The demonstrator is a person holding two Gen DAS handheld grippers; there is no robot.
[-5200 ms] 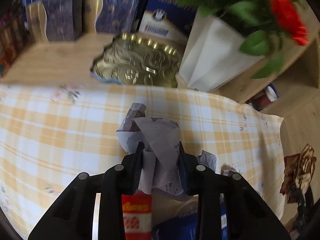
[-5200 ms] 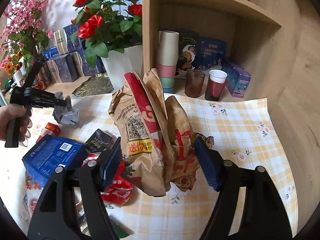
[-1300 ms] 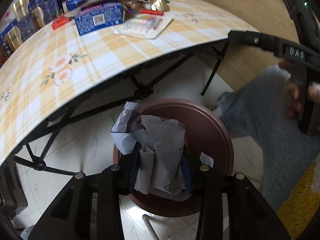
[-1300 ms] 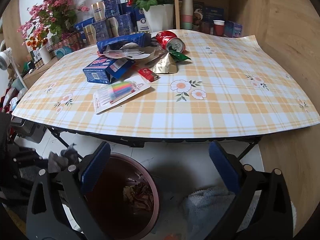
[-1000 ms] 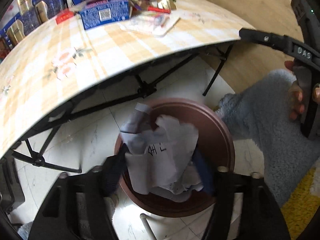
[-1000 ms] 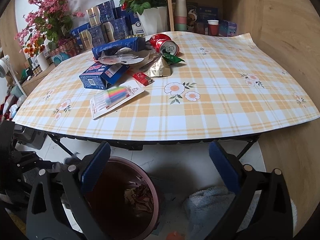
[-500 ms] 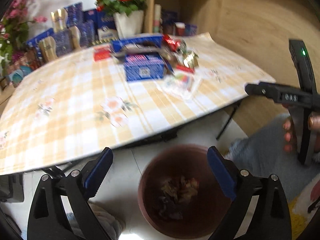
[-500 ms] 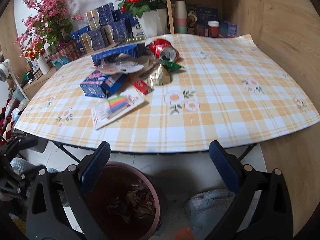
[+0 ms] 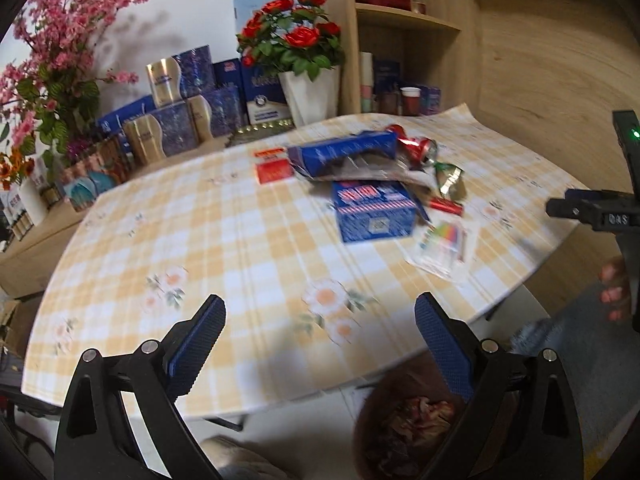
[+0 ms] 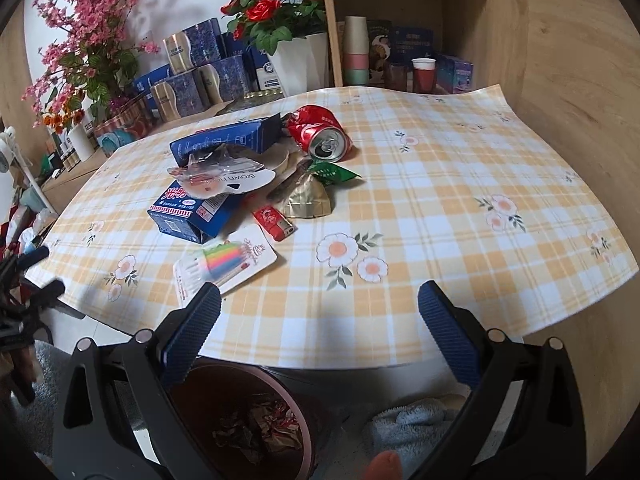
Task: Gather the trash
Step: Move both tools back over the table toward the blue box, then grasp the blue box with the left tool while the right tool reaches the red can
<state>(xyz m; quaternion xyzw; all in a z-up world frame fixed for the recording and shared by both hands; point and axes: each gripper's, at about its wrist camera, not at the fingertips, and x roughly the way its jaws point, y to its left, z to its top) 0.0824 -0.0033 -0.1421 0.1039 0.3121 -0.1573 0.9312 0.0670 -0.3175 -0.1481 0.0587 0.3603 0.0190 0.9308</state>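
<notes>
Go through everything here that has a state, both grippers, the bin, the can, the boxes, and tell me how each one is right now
left gripper: open, nothing between its jaws
right gripper: open, empty
bin: on the floor under the table edge, crumpled trash inside
red can: dented, lying on its side, tab end open
blue box: lying flat under a clear wrapper
candle card: flat on the tablecloth

Table [image 10: 460, 184]: red can [image 10: 320, 134], blue boxes [image 10: 192, 210], gold wrapper [image 10: 308, 200], candle card [image 10: 226, 264] | Below: brown bin [image 10: 308, 436], crumpled trash inside | Right gripper [image 10: 320, 336]: jaws wide, empty
</notes>
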